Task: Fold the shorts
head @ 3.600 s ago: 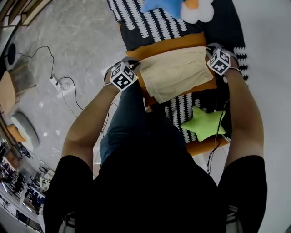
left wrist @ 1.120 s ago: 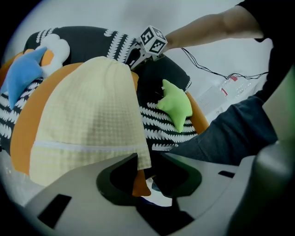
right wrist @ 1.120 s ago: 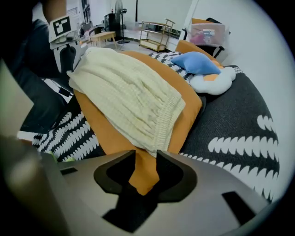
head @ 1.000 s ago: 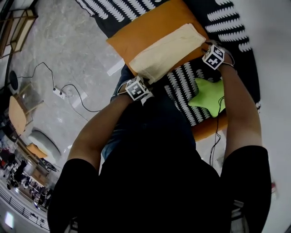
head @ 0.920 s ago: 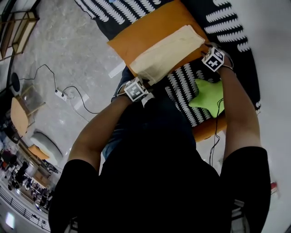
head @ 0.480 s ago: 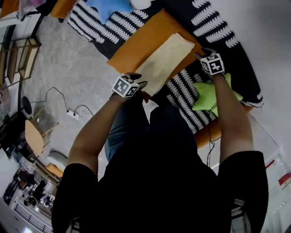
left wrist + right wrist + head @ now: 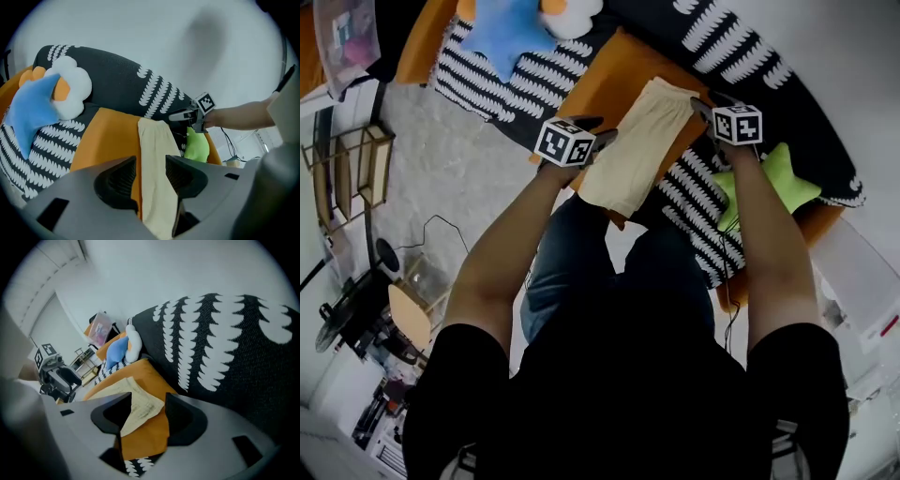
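The cream shorts (image 7: 642,145) lie folded into a narrow strip on an orange cushion (image 7: 598,86). My left gripper (image 7: 598,131) hovers at the strip's left edge, jaws open and empty. In the left gripper view the shorts (image 7: 157,164) run on beyond the gap of that gripper (image 7: 151,171). My right gripper (image 7: 701,105) is at the strip's far right corner with its jaws opening. In the right gripper view the corner of the shorts (image 7: 140,404) shows through that gripper's (image 7: 149,411) gap, and the pads do not press on it.
The cushion sits on a black-and-white patterned sofa (image 7: 712,37). A blue star plush (image 7: 511,28) and a white flower plush (image 7: 572,11) lie to the far left, a green star plush (image 7: 778,178) to the right. The person's jeans-clad legs (image 7: 572,253) are just below the shorts.
The left gripper left the strip's near end and swung up to its left side. The right gripper rolled and let go of the far corner. The camera view swung round.
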The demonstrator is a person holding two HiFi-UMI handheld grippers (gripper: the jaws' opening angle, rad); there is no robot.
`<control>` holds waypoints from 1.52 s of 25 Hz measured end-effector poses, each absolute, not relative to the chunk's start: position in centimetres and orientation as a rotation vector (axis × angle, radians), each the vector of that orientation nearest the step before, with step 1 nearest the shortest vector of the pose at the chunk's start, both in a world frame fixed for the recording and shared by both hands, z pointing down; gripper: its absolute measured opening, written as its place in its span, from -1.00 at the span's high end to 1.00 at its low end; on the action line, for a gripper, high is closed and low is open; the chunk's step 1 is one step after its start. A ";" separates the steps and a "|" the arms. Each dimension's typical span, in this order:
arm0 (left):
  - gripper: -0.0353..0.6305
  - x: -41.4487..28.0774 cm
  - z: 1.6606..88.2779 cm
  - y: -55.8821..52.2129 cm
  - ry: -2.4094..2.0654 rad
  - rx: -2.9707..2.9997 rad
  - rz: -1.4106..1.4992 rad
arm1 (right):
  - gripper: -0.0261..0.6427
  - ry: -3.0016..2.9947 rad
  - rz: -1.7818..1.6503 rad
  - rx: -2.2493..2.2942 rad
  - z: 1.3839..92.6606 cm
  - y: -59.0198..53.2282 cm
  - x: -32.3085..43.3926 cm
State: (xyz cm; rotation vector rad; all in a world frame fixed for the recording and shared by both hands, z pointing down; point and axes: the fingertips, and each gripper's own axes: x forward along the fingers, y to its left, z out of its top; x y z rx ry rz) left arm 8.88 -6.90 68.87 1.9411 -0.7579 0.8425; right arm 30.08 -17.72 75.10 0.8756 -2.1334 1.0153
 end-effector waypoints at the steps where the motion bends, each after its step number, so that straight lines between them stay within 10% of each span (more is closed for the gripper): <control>1: 0.25 9.3 69.2 -7.8 -0.754 1.944 0.843 | 0.21 -2.127 1.043 0.898 75.4 -17.8 30.0; 23: 0.19 18.4 78.7 -18.3 -0.577 1.770 0.657 | 0.13 -2.070 1.514 0.988 79.8 -17.8 29.0; 38: 0.67 19.2 75.4 -20.6 -0.503 1.832 0.598 | 0.68 -2.178 1.425 0.874 75.6 -19.5 27.5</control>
